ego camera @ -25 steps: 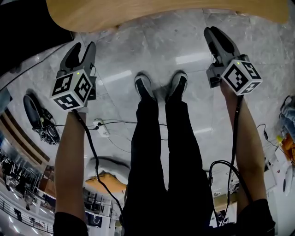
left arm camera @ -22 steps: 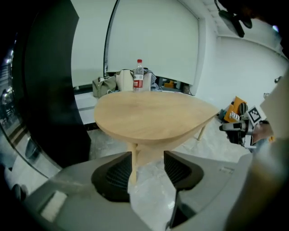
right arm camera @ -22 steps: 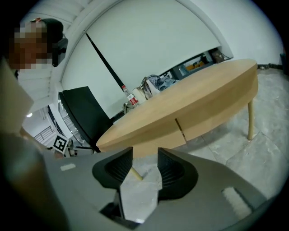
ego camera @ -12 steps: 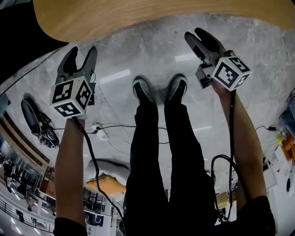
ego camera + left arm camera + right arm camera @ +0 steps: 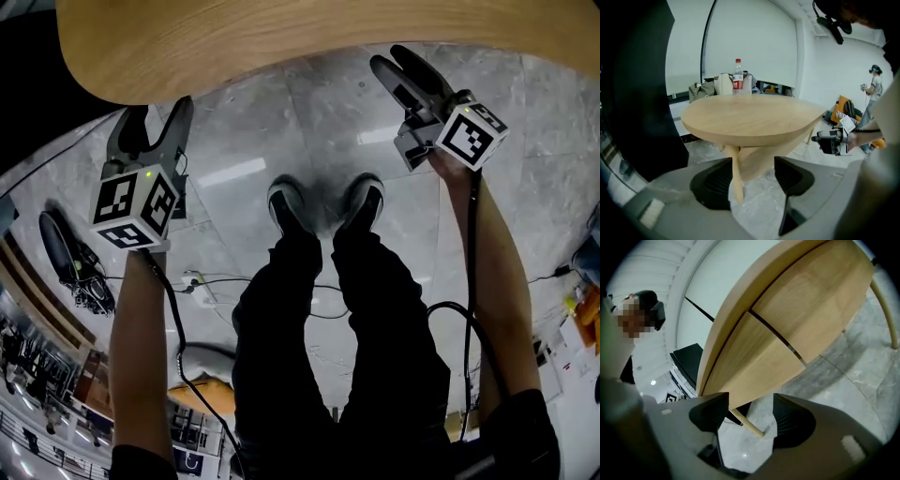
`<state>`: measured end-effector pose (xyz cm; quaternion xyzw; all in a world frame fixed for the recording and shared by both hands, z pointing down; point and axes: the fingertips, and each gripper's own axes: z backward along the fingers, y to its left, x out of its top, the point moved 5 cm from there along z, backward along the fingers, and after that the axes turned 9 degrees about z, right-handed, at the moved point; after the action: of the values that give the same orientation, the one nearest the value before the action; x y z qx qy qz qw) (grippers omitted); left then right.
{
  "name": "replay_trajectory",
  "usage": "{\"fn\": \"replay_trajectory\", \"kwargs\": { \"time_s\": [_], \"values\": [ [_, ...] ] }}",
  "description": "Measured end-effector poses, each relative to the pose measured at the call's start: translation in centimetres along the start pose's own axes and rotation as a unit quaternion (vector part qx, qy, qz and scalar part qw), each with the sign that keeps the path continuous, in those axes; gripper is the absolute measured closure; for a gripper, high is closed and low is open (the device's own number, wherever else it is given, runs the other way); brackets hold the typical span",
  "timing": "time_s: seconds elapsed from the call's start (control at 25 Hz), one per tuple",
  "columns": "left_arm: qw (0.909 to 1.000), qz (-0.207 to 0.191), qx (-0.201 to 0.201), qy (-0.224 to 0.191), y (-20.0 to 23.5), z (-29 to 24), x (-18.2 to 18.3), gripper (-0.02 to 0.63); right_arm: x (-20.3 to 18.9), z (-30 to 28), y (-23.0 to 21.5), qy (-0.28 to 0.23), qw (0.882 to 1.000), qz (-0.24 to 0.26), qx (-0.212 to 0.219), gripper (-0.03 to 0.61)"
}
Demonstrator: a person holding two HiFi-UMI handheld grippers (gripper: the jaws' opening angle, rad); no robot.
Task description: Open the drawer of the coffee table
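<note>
Compared with a second ago, the round wooden coffee table fills more of the top of the head view. Both grippers sit closer to its edge, and their jaws have just been opening with nothing between them.

The table stands on a pale marble floor, straight ahead of the person's shoes. The right gripper view looks up at the wooden box under the tabletop. A dark seam splits it into two flat panels that lie flush, so the drawer looks closed. No handle can be made out.

The left gripper is wide open and empty, aimed at the table's near edge, with a table leg well beyond its jaws. The right gripper is partly open and also empty, near the table's underside but not touching it.

Judging by this, the task has barely begun. The reach is under way, but the drawer has not been gripped or pulled.

Farther off, a water bottle and bags stand behind the table, and another person stands at the far right.
</note>
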<state>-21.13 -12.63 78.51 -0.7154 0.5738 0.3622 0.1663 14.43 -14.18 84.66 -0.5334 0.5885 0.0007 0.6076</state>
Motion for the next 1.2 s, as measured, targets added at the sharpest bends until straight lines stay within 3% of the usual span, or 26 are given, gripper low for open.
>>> {"fn": "replay_trajectory", "kwargs": {
  "time_s": [0.32,0.64,1.0,1.2],
  "values": [
    [0.9993,-0.022,-0.008,-0.030,-0.4,-1.1,0.1,0.325,0.0,-1.8,-1.5,-0.032,0.997,-0.003,0.076,0.206],
    [0.9992,-0.004,-0.004,-0.040,-0.2,-1.8,0.0,0.325,0.5,-3.8,-1.0,-0.050,0.990,0.009,0.132,0.160],
    [0.9995,-0.001,-0.003,-0.031,-0.1,-1.9,0.0,0.325,0.9,-4.1,-1.0,-0.070,0.989,-0.011,0.126,0.141],
    [0.9999,0.001,-0.011,-0.010,-0.9,-0.8,-1.1,0.325,-0.2,-2.6,-0.1,-0.050,0.992,-0.006,0.112,0.138]
  ]
}}
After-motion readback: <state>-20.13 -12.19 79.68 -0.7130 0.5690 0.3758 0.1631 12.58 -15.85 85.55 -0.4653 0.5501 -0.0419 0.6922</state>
